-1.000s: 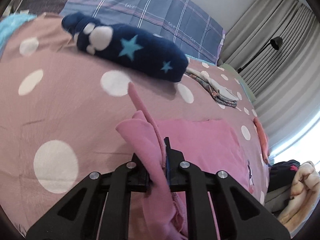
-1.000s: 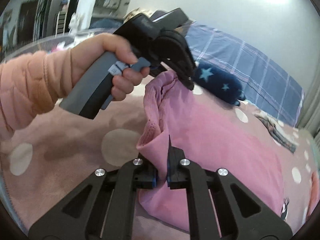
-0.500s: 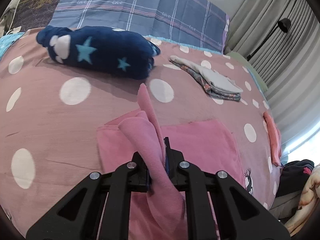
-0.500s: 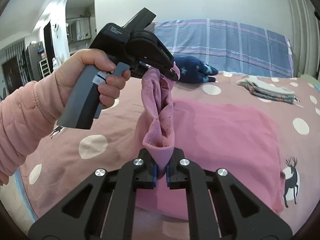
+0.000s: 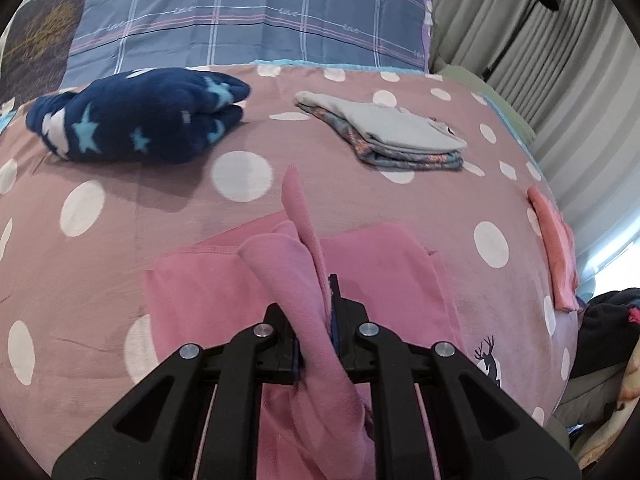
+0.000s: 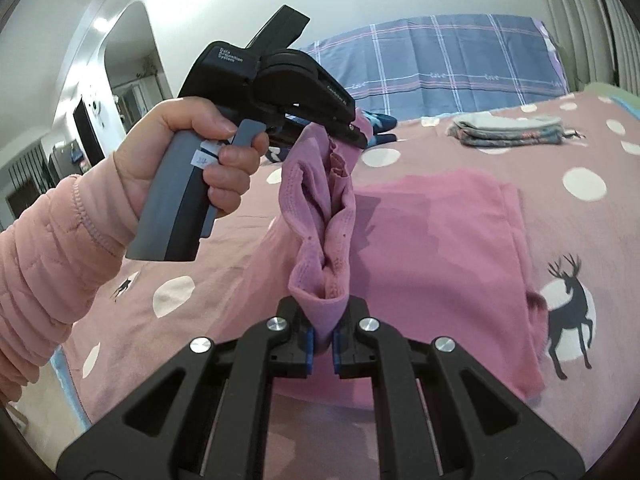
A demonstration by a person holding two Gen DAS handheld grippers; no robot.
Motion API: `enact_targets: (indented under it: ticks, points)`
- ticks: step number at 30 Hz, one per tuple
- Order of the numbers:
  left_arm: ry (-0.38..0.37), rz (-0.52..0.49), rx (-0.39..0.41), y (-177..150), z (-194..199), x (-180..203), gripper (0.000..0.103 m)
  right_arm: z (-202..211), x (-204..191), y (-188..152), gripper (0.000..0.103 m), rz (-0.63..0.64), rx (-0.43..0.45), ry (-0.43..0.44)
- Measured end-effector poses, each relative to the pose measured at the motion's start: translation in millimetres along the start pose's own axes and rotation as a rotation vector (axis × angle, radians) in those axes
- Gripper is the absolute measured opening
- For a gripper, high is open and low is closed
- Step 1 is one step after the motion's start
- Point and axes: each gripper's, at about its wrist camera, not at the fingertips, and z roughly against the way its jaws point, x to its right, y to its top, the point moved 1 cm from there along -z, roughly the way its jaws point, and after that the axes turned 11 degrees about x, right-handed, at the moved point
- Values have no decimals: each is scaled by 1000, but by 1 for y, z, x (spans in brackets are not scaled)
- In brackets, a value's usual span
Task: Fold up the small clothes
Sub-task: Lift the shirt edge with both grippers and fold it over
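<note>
Currently:
left gripper: clamped on pink garment, fabric bunched between the jaws, lower centre of left view
right gripper: pinching the same garment's edge, lower centre of right view
garment: rest lies flat on dotted bedspread, mid-frame
hand: grips left gripper's handle, left of frame
folded stack: upper right
navy star blanket: upper left

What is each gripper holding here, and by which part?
Both hold the pink garment by one bunched edge, lifted off the bed: the right gripper pinches one end of it, the left gripper the other.
</note>
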Motion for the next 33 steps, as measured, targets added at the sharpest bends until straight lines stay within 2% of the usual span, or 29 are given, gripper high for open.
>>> enact_targets:
  ticks: [11,17,23,27,33]
  points:
    - [106,-153,-49,-4,-40,69,11,23,43,-6,6,-132,14,-25]
    - [153,-239,-85,-11,-68,100,11,28,69,-11,6,-207,-7,-54]
    - [228,-343,-77,-17,-87,120,11,27,82,-16,5,-247,-27,-48]
    - [243,-387,-75,-18,-92,131,11,29,82,-16,5,-249,-20,-45]
    - [225,-372,-78,-18,-101,136,11,31,86,-16,5,-251,-24,-62]
